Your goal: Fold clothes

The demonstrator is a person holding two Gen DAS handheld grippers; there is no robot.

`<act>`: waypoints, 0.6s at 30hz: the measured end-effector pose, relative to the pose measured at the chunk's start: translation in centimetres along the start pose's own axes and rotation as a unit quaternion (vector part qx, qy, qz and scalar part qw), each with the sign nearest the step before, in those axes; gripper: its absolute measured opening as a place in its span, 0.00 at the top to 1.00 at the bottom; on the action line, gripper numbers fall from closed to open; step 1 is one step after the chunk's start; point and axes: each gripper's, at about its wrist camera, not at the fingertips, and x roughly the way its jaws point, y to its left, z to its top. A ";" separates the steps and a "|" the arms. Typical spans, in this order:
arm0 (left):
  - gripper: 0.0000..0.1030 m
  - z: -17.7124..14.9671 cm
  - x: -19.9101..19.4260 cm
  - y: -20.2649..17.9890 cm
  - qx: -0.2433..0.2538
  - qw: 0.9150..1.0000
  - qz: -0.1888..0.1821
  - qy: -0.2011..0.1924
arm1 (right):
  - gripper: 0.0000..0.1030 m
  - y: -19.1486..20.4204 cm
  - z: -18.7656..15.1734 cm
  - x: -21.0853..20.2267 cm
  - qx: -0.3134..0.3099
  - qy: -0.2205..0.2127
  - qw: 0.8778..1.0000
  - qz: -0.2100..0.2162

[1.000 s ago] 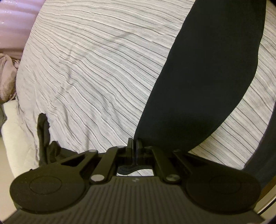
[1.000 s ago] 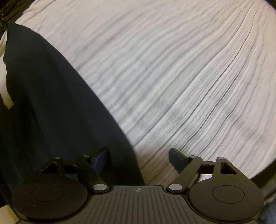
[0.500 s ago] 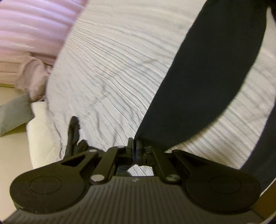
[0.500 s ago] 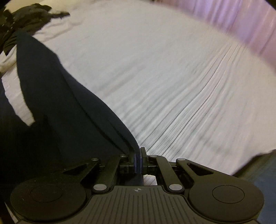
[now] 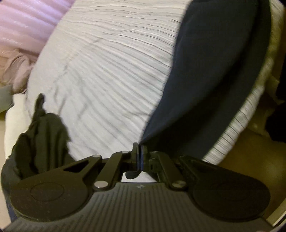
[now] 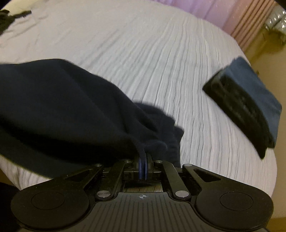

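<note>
A dark navy garment [image 5: 211, 75] stretches from my left gripper [image 5: 139, 148] up to the far right over the striped white bed [image 5: 107, 67]. The left gripper is shut on its edge. In the right wrist view the same dark garment [image 6: 62, 100] lies bunched across the left half of the bed, and my right gripper [image 6: 143, 158] is shut on a fold of it.
A crumpled black piece of clothing [image 5: 41, 135] hangs at the bed's left edge. A folded stack of dark and blue clothes [image 6: 244, 100] sits near the bed's right edge. Pink curtains [image 5: 23, 23] hang beyond the bed. More dark clothes [image 6: 10, 16] lie at the far left.
My right gripper went from open beside the garment to shut on it and has pulled it across the bed. The left gripper stayed shut on the garment and swung sideways.
</note>
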 end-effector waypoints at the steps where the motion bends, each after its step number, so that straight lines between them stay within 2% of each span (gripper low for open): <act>1: 0.99 0.2 0.2 0.0 0.003 1.000 0.006 -0.002 | 0.99 0.1 0.4 0.1 -0.013 0.005 1.000 0.000; 4: 0.99 0.8 0.0 0.7 -0.009 0.999 0.035 -0.012 | 0.99 0.4 1.0 0.3 -0.046 0.002 0.999 -0.002; 6: 0.99 1.0 -1.2 0.9 -0.018 0.997 0.066 -0.021 | 0.99 0.0 1.2 -0.7 -0.067 -0.026 0.997 -0.009; 8: 0.99 1.0 -2.2 0.0 -0.016 0.996 0.081 -0.021 | 0.99 -0.3 1.1 -2.4 -0.084 -0.057 0.995 -0.018; 9: 0.99 0.8 -2.2 -0.6 -0.017 0.997 0.079 -0.012 | 0.99 -0.4 0.7 -3.0 -0.086 -0.066 0.994 -0.019; 12: 0.99 0.1 -1.2 -4.0 0.010 0.998 0.064 0.023 | 0.99 0.0 -2.3 -2.3 -0.077 -0.058 0.995 -0.003; 14: 0.99 -0.1 0.0 -6.1 0.031 0.997 0.054 0.046 | 0.98 0.6 -4.1 -0.4 -0.077 -0.035 0.996 0.010; 18: 0.99 -0.6 0.2 -7.9 0.048 0.995 0.061 0.061 | 0.98 0.9 -6.2 2.1 -0.046 -0.020 0.999 0.021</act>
